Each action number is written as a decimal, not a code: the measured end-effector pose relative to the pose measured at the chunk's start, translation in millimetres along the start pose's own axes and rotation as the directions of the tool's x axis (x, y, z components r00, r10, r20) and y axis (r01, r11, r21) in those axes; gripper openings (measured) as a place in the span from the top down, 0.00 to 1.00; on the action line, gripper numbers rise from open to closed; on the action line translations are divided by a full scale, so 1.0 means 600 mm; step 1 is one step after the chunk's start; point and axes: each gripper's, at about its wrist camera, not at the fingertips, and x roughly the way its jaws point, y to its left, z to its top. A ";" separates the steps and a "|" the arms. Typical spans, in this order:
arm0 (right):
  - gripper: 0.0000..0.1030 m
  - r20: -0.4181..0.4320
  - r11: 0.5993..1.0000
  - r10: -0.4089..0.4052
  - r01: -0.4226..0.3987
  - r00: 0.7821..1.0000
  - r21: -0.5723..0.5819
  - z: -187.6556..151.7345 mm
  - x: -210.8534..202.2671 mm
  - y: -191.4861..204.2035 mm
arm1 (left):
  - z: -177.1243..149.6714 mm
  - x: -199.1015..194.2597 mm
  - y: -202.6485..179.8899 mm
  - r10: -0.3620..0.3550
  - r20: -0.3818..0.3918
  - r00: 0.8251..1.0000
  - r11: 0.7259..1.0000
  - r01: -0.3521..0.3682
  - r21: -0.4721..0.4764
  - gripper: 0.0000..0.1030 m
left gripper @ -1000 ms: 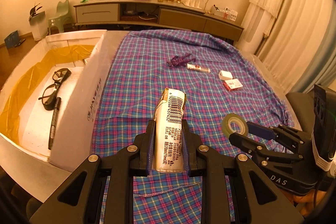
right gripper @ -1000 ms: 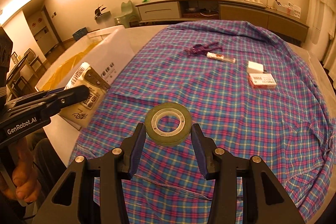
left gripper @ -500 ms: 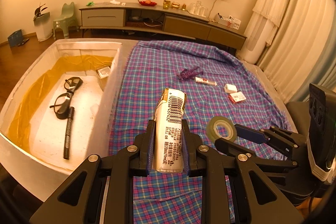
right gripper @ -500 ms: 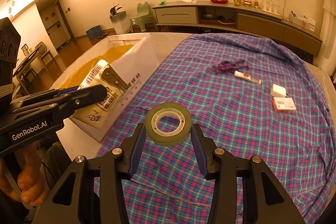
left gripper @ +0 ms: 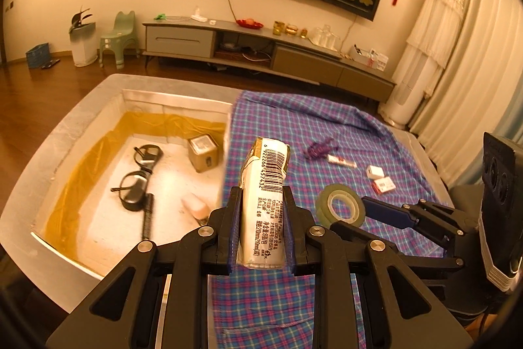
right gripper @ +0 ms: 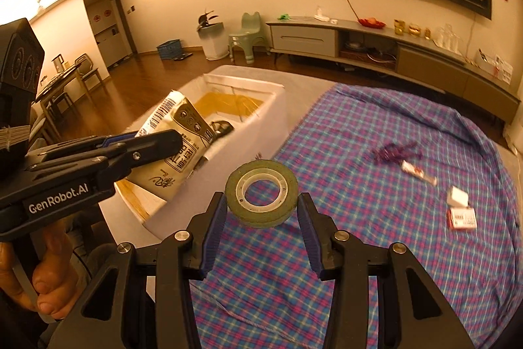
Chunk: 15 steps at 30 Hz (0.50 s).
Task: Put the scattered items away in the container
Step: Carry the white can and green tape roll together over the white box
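Observation:
My left gripper is shut on a cream tissue pack with a barcode, held in the air near the right wall of the white foam box. The pack also shows in the right wrist view. My right gripper is shut on a green tape roll, held above the plaid cloth beside the box. The roll also shows in the left wrist view. The box holds black glasses, a marker, a small carton and a pale item.
On the cloth lie a purple hair clip, a small tube, a white block and a red-and-white box. A TV cabinet stands behind the table. A curtain hangs on the right.
Both grippers have risen and moved left toward the box with their loads. More of the box's inside shows now.

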 end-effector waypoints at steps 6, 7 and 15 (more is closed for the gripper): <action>0.55 0.012 0.999 0.025 -0.025 1.000 -0.035 0.035 0.012 0.032 | 0.018 -0.014 0.040 0.010 0.017 1.000 0.999 -0.010 -0.037 0.77; 0.55 0.012 0.999 0.030 -0.029 0.999 -0.040 0.040 0.015 0.038 | 0.021 -0.014 0.047 0.012 0.018 1.000 0.999 -0.011 -0.042 0.77; 0.56 0.000 0.996 0.055 -0.055 0.998 -0.077 0.071 0.042 0.074 | 0.043 -0.016 0.102 0.021 0.016 1.000 0.996 -0.019 -0.091 0.77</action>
